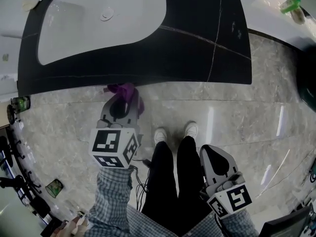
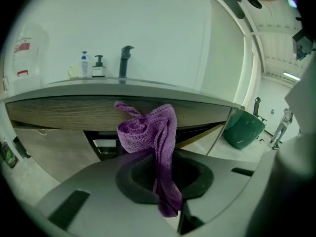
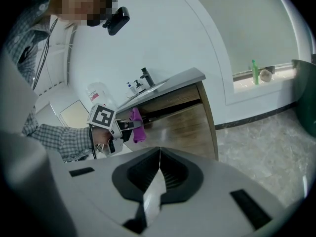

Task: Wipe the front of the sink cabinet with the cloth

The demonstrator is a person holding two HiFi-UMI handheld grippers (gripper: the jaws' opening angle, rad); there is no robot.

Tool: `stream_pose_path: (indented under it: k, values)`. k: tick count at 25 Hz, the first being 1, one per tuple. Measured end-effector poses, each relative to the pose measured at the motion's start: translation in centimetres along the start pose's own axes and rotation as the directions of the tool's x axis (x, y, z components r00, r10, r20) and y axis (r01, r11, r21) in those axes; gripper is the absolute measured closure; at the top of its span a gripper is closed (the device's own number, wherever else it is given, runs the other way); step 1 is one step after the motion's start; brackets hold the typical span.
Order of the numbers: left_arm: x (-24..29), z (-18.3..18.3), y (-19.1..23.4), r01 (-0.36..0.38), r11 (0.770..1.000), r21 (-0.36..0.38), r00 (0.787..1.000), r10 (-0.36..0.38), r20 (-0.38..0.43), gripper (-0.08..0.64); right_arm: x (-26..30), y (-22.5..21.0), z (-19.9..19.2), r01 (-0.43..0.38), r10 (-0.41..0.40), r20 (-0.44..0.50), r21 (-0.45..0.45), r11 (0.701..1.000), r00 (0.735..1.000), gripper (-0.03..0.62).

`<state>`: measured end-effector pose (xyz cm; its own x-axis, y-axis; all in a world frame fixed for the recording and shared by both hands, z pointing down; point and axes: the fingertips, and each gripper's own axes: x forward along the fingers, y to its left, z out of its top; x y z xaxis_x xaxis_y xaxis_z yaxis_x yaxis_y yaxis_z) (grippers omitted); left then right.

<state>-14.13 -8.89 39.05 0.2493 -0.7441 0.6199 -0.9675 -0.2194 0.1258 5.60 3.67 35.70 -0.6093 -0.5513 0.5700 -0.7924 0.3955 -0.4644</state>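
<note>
A purple knitted cloth [image 2: 154, 135] is bunched between the jaws of my left gripper [image 2: 160, 167], which is shut on it. In the head view the cloth [image 1: 129, 93] sits just below the dark edge of the sink counter [image 1: 148, 58], with my left gripper [image 1: 121, 107] behind it. The wooden cabinet front [image 2: 64, 111] lies straight ahead in the left gripper view, close to the cloth. My right gripper [image 3: 158, 169] is shut with nothing in it, held low by the person's right leg [image 1: 217, 164]. From the right gripper view the cloth [image 3: 137, 125] shows near the cabinet front [image 3: 182, 117].
A white basin [image 1: 98, 19] is set in the counter, with a faucet [image 2: 126, 60] and soap bottles [image 2: 91, 65] at the back. A green bin [image 2: 244, 130] stands on the floor to the right. The person's shoes [image 1: 175, 132] rest on the marble floor [image 1: 237, 112].
</note>
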Motion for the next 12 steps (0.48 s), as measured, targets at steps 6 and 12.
stream_pose_path:
  k: [6, 12]
  values:
    - [1.4, 0.9, -3.7, 0.054, 0.998, -0.031, 0.998, -0.053, 0.034, 0.506, -0.4, -0.5, -0.4, 0.002, -0.002, 0.004, 0.022, 1.000, 1.000, 0.575]
    - [2.6, 1.3, -6.9, 0.110, 0.994, -0.021, 0.993, -0.109, 0.042, 0.506, -1.3, -2.2, -0.2, 0.031, -0.032, 0.028, 0.038, 0.999, 0.999, 0.575]
